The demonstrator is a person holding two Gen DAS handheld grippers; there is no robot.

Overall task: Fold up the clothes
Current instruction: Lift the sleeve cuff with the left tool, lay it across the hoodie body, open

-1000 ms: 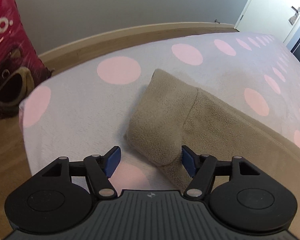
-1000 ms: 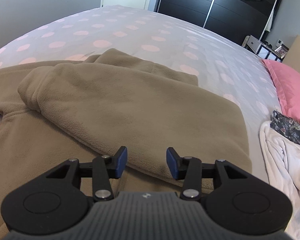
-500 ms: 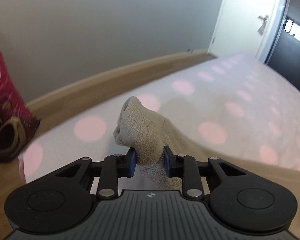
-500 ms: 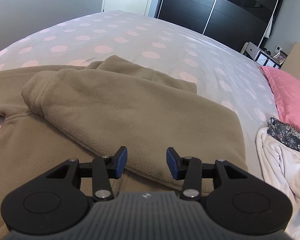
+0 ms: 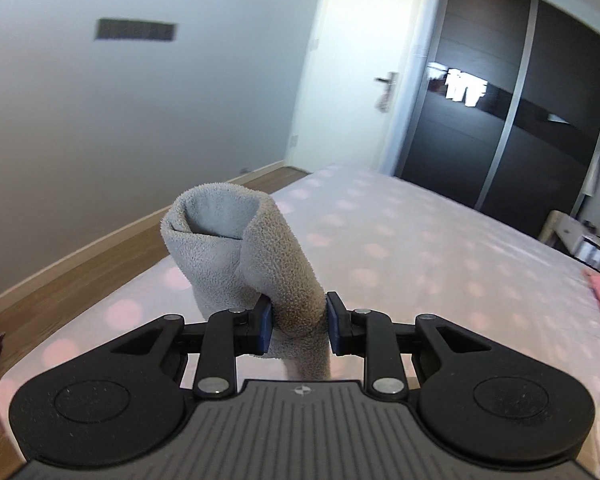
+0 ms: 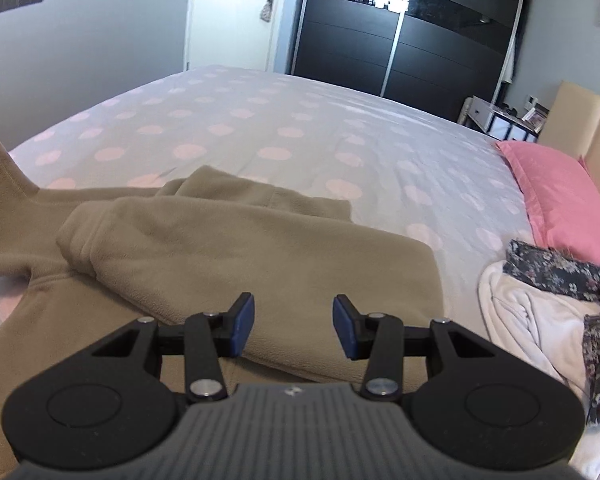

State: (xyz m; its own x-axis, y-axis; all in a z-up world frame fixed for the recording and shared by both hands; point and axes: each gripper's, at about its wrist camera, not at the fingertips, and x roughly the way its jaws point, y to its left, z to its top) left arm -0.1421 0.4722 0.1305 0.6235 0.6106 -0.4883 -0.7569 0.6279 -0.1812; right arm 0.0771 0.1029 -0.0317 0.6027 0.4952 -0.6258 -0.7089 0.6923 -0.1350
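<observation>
A home bedroom: a bed [image 6: 300,136] under a pink-dotted cover, a pink pillow [image 6: 556,184], a dark sliding wardrobe [image 6: 400,28], a white door [image 6: 236,16] and a wooden floor [image 5: 80,280].

The right tongs [image 6: 293,326] are wide apart above a brown fleece top [image 6: 228,248] lying on the spotty bed [image 6: 300,136], near a pink pillow [image 6: 560,188].

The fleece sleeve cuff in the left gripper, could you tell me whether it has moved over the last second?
Yes. The sleeve cuff was flat on the polka-dot bedspread; the left gripper has lifted it clear, and it now stands up against the wall.
</observation>
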